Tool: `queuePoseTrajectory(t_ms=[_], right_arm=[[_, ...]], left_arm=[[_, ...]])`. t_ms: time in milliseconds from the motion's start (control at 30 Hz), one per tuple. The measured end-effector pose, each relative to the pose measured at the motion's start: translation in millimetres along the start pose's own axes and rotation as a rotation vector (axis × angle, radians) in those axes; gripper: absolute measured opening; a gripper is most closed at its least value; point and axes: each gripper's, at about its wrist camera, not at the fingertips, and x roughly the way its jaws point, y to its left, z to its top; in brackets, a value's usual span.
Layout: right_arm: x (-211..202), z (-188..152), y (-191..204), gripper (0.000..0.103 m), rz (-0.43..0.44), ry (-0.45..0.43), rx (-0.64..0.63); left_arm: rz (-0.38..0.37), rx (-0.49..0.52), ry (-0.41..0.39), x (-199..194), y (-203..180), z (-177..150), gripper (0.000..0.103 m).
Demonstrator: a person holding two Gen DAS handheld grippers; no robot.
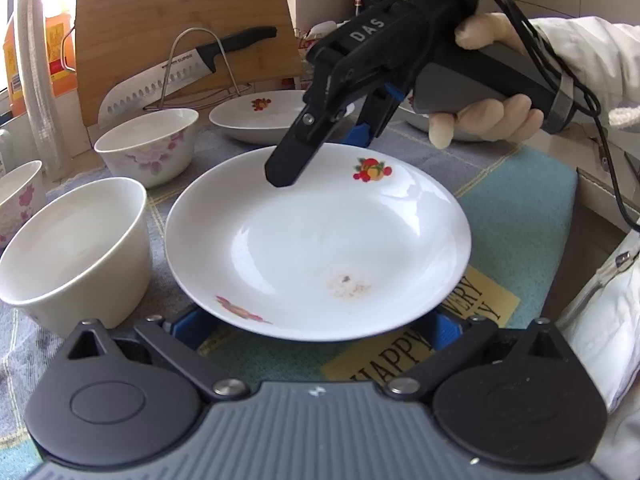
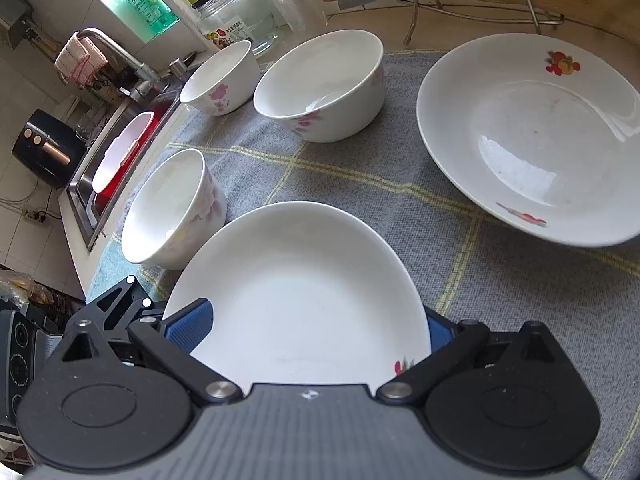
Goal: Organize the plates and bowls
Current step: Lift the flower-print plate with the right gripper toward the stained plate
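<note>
A white deep plate (image 1: 316, 240) with fruit decals hangs just above the grey checked mat, tilted in the right wrist view (image 2: 304, 300). My right gripper (image 1: 320, 156) (image 2: 312, 332) is shut on its far rim, one finger on top and the blue-padded one underneath. My left gripper (image 1: 318, 328) is open at the near rim, and the plate hides its fingertips. In the right wrist view the left gripper (image 2: 116, 304) shows at the plate's lower left. A second matching plate (image 1: 260, 116) (image 2: 532, 140) sits on the mat. Three flowered bowls (image 1: 76, 252) (image 1: 148, 144) (image 1: 16, 196) stand to the left.
A knife (image 1: 176, 76) on a wire rack and a wooden cutting board (image 1: 180, 20) stand at the back. A sink (image 2: 120, 152) and a glass jar (image 2: 240, 12) lie beyond the bowls (image 2: 320, 84). Another white dish (image 1: 416, 120) sits behind the gloved hand.
</note>
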Motion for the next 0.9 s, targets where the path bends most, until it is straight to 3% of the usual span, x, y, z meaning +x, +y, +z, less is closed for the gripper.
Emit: queuePoseTrajectory(t_ms=[500,900], right_arm=[[1.5,3.0,4.8,0.103,-0.007,0.044,-0.023],[-7.8,0.3,9.4,0.103,0.02,0.028,-0.04]], left_arm=[[0.004,-0.001,0.048,4.3,0.0,7.6,0.103],[0.02,-0.006,0.099,3.4,-2.6,13.2,0.102]])
